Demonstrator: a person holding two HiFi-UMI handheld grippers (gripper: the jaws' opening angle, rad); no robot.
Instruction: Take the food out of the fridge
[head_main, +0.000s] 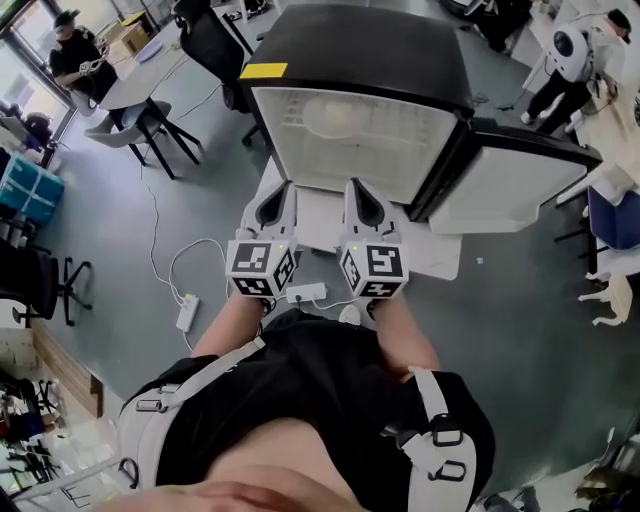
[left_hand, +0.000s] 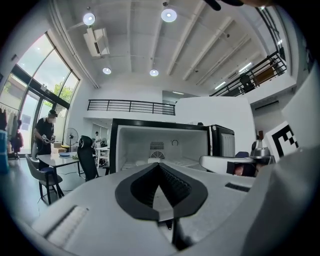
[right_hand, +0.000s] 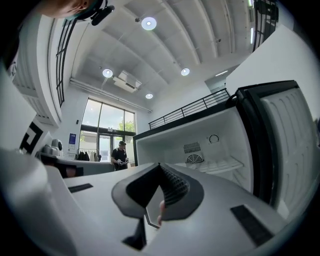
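Observation:
A small black fridge (head_main: 360, 60) stands open ahead of me, its white inside (head_main: 350, 135) facing me and its door (head_main: 520, 175) swung out to the right. A pale rounded shape lies deep inside; I cannot tell what it is. My left gripper (head_main: 278, 192) and right gripper (head_main: 358, 190) are held level, side by side, just short of the fridge's lower edge. Both are shut with nothing between the jaws. The left gripper view shows the shut left gripper (left_hand: 159, 166) pointing at the fridge (left_hand: 160, 145). In the right gripper view the right gripper (right_hand: 160, 166) faces the fridge (right_hand: 210, 150) from its left.
The fridge rests on a white board (head_main: 440, 255). A power strip (head_main: 187, 312) and cables lie on the floor by my feet. A table with a chair (head_main: 150, 125) and a person (head_main: 75, 55) are at the far left. Another person (head_main: 575, 50) stands at the far right.

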